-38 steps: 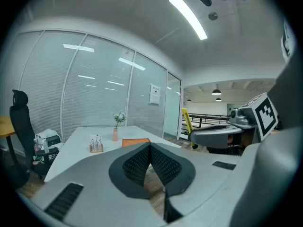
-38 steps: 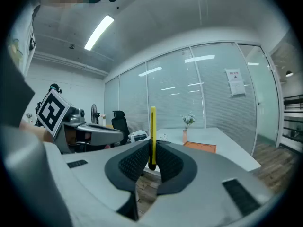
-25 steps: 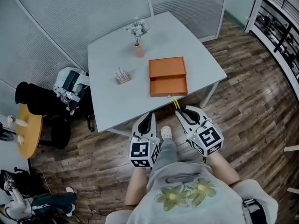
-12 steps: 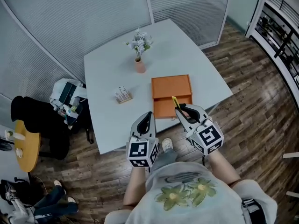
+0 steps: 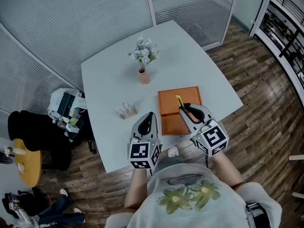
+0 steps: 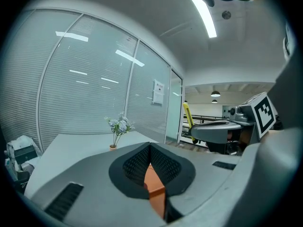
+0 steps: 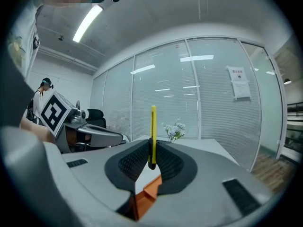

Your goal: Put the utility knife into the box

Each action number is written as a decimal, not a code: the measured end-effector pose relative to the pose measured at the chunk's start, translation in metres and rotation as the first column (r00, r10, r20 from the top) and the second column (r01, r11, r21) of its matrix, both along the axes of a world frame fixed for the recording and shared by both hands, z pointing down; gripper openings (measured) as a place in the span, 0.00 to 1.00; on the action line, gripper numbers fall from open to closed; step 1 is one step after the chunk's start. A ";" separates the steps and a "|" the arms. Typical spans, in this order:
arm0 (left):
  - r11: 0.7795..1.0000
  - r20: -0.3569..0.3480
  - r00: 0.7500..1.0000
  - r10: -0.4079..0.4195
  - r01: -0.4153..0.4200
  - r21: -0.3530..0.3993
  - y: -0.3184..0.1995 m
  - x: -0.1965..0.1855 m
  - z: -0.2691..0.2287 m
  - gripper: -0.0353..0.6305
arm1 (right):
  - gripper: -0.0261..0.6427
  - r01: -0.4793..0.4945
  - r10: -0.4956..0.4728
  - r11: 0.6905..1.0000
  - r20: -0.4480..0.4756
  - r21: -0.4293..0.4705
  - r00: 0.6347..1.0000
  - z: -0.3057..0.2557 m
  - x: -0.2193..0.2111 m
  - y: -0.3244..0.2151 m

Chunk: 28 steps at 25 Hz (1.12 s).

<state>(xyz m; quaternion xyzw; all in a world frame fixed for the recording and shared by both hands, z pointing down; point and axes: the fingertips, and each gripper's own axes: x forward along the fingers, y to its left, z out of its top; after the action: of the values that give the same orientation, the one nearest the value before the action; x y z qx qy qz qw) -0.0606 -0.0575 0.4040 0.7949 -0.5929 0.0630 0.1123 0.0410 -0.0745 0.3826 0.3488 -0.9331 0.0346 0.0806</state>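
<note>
The orange box (image 5: 179, 109) lies open on the white table (image 5: 109, 89), near its front edge; a strip of it shows under the jaws in both gripper views (image 6: 154, 186) (image 7: 147, 193). My right gripper (image 5: 184, 107) is shut on the yellow utility knife (image 5: 179, 101), which stands up between the pads (image 7: 153, 131) and hangs above the box. My left gripper (image 5: 150, 114) hovers over the table edge just left of the box, shut with nothing in it (image 6: 150, 145).
A small vase of pale flowers (image 5: 143, 63) stands behind the box, and a little rack of items (image 5: 127, 110) sits to its left. Left of the table are a bag-laden chair (image 5: 66, 110) and a round wooden table (image 5: 26, 163). Glass walls enclose the far side.
The table and box have drawn closer under the grippers. The knife, earlier at the table's front edge, now hangs over the box. Both grippers kept their state.
</note>
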 end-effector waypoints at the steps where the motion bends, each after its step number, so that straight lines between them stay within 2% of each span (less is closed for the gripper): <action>1: 1.000 -0.002 1.000 0.003 -0.003 -0.002 -0.006 -0.003 0.002 0.06 | 0.11 -0.002 0.002 1.000 -0.003 -0.003 1.000 0.002 -0.003 -0.006; 9: 0.999 -0.025 0.999 0.029 -0.030 -0.017 -0.034 -0.013 0.013 0.06 | 0.11 -0.020 0.020 1.000 -0.026 -0.021 0.999 0.014 -0.015 -0.032; 28: 0.996 -0.048 0.997 0.055 -0.058 -0.068 -0.049 -0.016 0.044 0.06 | 0.12 0.021 -0.030 0.997 -0.119 -0.077 0.992 0.059 -0.022 -0.036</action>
<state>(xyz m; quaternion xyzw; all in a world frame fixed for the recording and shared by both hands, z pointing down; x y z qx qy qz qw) -0.0767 -0.1062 0.4483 0.8082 -0.5649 0.0684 0.1514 0.0189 -0.1103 0.4417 0.3351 -0.9289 0.0478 0.1499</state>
